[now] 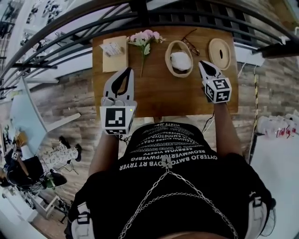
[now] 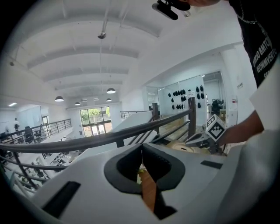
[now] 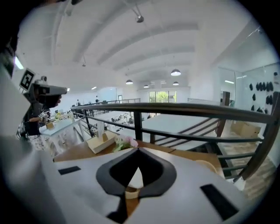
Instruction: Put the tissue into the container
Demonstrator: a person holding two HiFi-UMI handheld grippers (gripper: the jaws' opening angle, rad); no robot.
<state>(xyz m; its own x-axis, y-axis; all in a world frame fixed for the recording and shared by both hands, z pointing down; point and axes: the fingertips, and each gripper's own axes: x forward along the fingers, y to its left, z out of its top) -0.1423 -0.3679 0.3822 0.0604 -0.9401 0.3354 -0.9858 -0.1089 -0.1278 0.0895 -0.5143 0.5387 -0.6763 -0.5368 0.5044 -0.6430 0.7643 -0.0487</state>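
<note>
A white wad of tissue (image 1: pixel 180 60) lies inside the oval wooden container (image 1: pixel 168 61) at the table's far middle. Its round lid (image 1: pixel 219 52) rests to the right of it. My right gripper (image 1: pixel 201 63) is shut with nothing between its jaws, its tip just right of the container's rim. In the right gripper view the jaws (image 3: pixel 138 149) meet at the tip, and the tissue (image 3: pixel 136 178) shows behind them. My left gripper (image 1: pixel 127 70) hovers over the table's left half, also shut and empty; its tips (image 2: pixel 141 147) touch.
On the wooden table (image 1: pixel 159 95) stand a tissue box (image 1: pixel 113 51) at the far left, a pink flower sprig (image 1: pixel 145 39) and a pair of glasses (image 1: pixel 190 45). A dark railing (image 1: pixel 140 14) runs along the table's far edge.
</note>
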